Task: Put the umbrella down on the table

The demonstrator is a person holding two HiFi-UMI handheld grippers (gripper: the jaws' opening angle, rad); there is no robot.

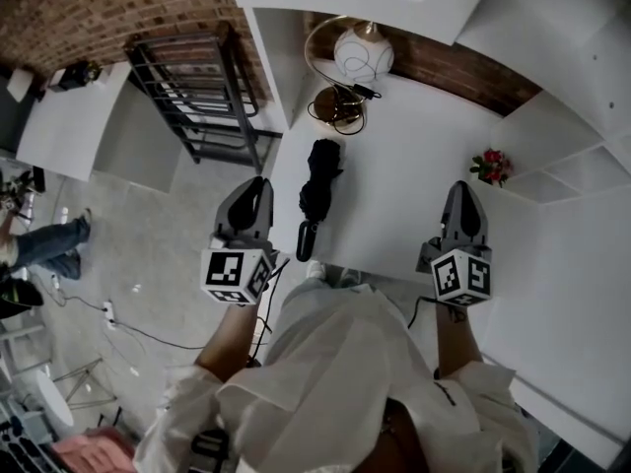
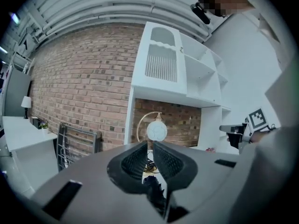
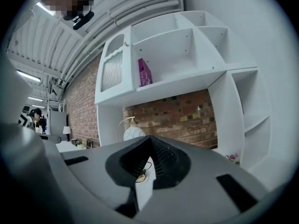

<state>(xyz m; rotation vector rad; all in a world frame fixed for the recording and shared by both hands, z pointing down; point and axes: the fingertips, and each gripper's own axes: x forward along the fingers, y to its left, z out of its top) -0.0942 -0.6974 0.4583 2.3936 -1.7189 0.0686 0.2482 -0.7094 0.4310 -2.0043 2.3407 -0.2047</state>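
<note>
Black folded fabric umbrella (image 1: 318, 187), crumpled canopy, smooth cylindrical handle toward person, lying flat on white matte table (image 1: 414, 185) near its left edge. Grey plastic left gripper (image 1: 258, 185) beside it, ribbed pads pressed together, empty. Right gripper (image 1: 461, 187) well apart, jaws likewise closed, empty. White globe lamp (image 1: 363, 53) behind.

Umbrella (image 1: 318, 180): we see black cloth, matt, creased; its handle (image 1: 306, 241) smoother, looks like plastic. Counter (image 1: 414, 185): white, smooth, matt. Wall (image 1: 89, 8): red brick, rough. Lamp (image 1: 363, 52): we read white glossy globe, brass-coloured metal hoop. Rack (image 1: 197, 97): dark metal bars. Fingers (image 2: 133, 161) of left gripper (image 2: 150, 146): dark, ribbed, matt; shell grey matt plastic. Person's shirt (image 1: 345, 363): white cloth, soft folds.
</note>
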